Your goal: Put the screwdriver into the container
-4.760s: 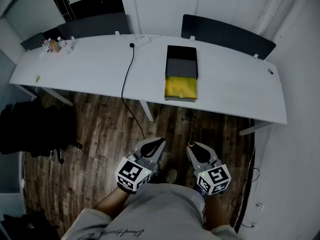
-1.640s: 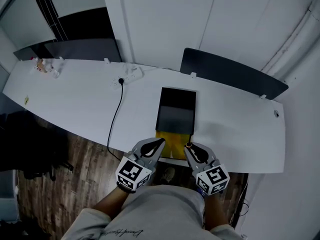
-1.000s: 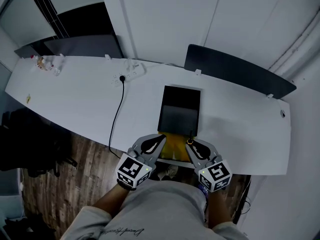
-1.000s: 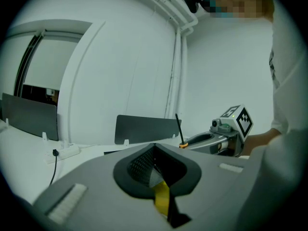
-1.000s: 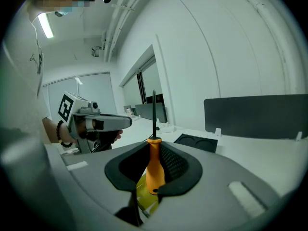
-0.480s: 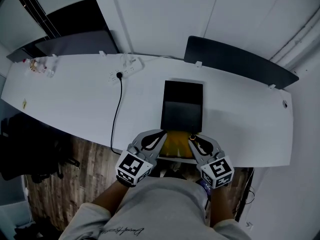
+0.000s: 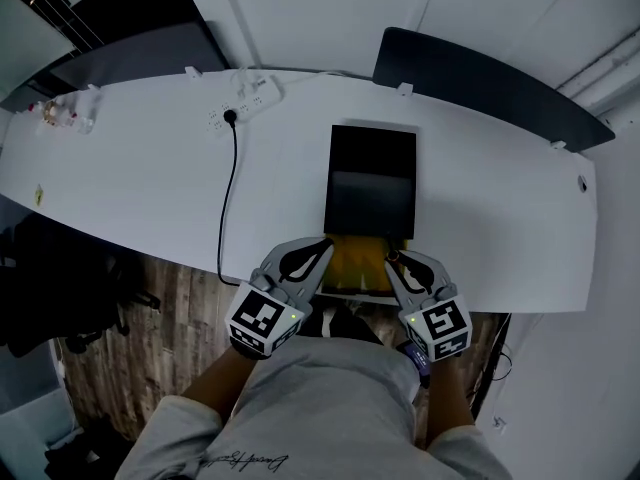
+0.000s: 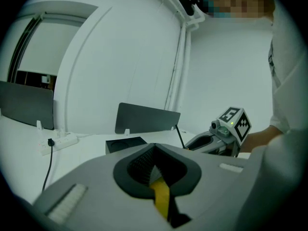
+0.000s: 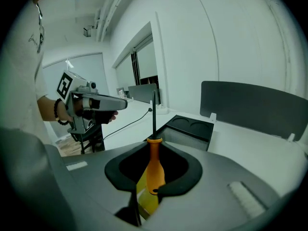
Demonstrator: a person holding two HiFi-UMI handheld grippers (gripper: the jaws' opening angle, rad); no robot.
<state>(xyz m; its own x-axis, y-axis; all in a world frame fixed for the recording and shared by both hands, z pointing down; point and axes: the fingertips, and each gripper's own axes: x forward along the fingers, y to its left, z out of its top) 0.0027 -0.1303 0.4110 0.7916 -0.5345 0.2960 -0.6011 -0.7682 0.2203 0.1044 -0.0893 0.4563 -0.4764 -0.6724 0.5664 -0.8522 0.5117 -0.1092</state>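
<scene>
Nearest, over the table's (image 7: 150, 168) front edge: right gripper (image 7: 393, 258), clamped on the orange screwdriver (image 9: 153, 170), shaft pointing ahead, presumably lined up for lowering. Beside it: left gripper (image 7: 320, 246), closed, empty, unneeded. Beyond, reaching back from that edge: black container (image 7: 370, 203), open-topped, awaiting the screwdriver.

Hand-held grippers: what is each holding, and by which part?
The right hand-held gripper grips the screwdriver by its orange handle; the left hand-held gripper is empty.
</scene>
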